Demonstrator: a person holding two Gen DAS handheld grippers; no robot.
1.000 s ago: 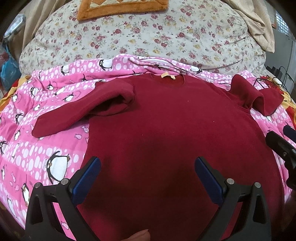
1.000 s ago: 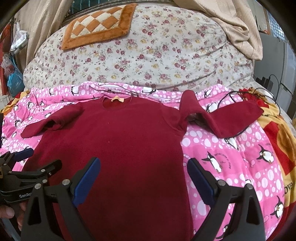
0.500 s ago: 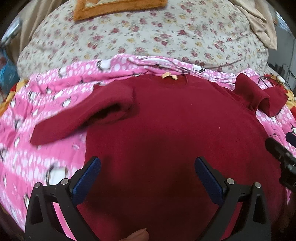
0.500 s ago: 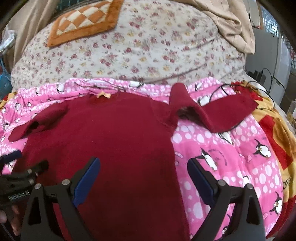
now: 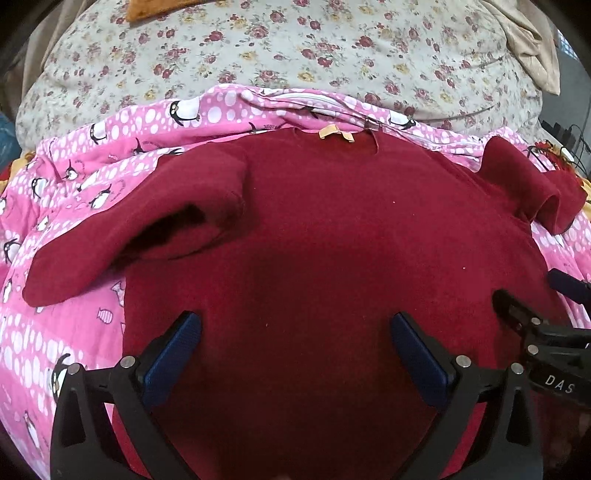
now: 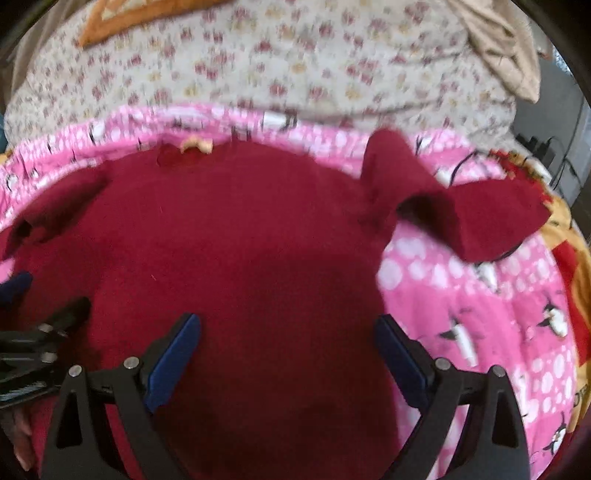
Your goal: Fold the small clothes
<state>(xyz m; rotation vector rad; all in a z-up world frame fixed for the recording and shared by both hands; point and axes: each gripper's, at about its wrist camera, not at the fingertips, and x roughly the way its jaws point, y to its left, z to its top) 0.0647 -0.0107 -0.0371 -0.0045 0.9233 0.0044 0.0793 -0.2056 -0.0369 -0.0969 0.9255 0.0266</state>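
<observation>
A dark red long-sleeved sweater (image 5: 325, 251) lies flat, neck away from me, on a pink penguin blanket (image 5: 66, 332). It also shows in the right wrist view (image 6: 240, 266). Its left sleeve (image 5: 122, 240) lies out to the left, its right sleeve (image 6: 461, 210) is bunched to the right. My left gripper (image 5: 295, 347) is open and empty above the sweater's lower body. My right gripper (image 6: 288, 347) is open and empty above the lower right of the body, and its tip shows at the right of the left wrist view (image 5: 532, 325).
A floral quilt (image 5: 295, 55) is piled behind the blanket, with an orange checked cushion (image 6: 147, 18) on top. A beige cloth (image 6: 495, 44) hangs at the far right. Cables (image 6: 546, 147) and a yellow-red blanket (image 6: 576, 258) lie at the right.
Both grippers have moved forward and lower over the sweater, which now fills more of each view. The right gripper has come closer to the left one. Both stay open.
</observation>
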